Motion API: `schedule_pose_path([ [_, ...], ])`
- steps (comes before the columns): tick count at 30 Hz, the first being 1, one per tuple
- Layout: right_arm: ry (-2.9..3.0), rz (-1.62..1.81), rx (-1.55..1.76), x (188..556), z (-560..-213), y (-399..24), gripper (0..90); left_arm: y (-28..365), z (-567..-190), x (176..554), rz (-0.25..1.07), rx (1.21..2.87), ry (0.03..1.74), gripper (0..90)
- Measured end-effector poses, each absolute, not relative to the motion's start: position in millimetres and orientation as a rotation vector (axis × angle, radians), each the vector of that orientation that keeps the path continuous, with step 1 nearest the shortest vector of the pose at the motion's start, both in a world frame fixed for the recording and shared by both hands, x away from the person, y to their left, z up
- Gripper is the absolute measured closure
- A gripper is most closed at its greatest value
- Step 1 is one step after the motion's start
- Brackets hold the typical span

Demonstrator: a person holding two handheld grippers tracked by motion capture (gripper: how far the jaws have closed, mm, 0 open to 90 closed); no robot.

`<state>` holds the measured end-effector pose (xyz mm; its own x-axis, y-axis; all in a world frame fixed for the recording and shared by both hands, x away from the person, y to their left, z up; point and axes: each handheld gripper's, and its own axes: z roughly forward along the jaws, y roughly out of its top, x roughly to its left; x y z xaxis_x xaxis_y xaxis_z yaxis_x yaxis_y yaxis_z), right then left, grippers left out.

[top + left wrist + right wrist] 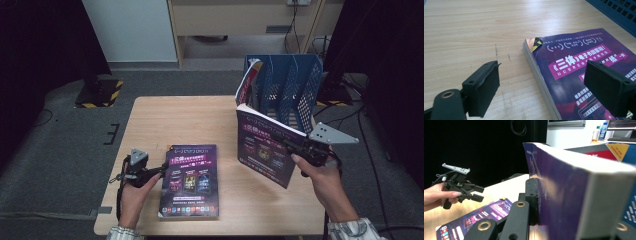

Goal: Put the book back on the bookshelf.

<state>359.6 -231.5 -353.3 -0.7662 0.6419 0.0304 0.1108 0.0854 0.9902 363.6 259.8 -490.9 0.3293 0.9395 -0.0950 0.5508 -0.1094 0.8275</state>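
Note:
A purple paperback lies flat on the wooden table, cover up. My left gripper hovers at its left edge, jaws open. In the left gripper view one jaw stands over bare wood and the other over the book's cover, and the left gripper presses on nothing. My right gripper is shut on a second purple paperback, held up on edge and tilted in front of the blue file rack. In the right gripper view this held book is clamped in the right gripper.
The file rack stands at the table's back right; a third book leans in its leftmost slot. The other slots look empty. In the right gripper view the left gripper and the flat book lie farther off. Dark floor surrounds the table.

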Motion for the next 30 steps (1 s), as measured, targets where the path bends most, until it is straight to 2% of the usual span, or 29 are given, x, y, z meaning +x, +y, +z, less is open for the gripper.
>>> schedule_pose_path([
  [18,1.91,1.695,0.746,350,-323,-257,82.4,260,-491,363,0.603,1.779,1.333,12.7],
  [30,1.859,1.649,0.799,367,-304,-262,82.4,261,-491,364,0.617,1.784,1.335,12.7],
])
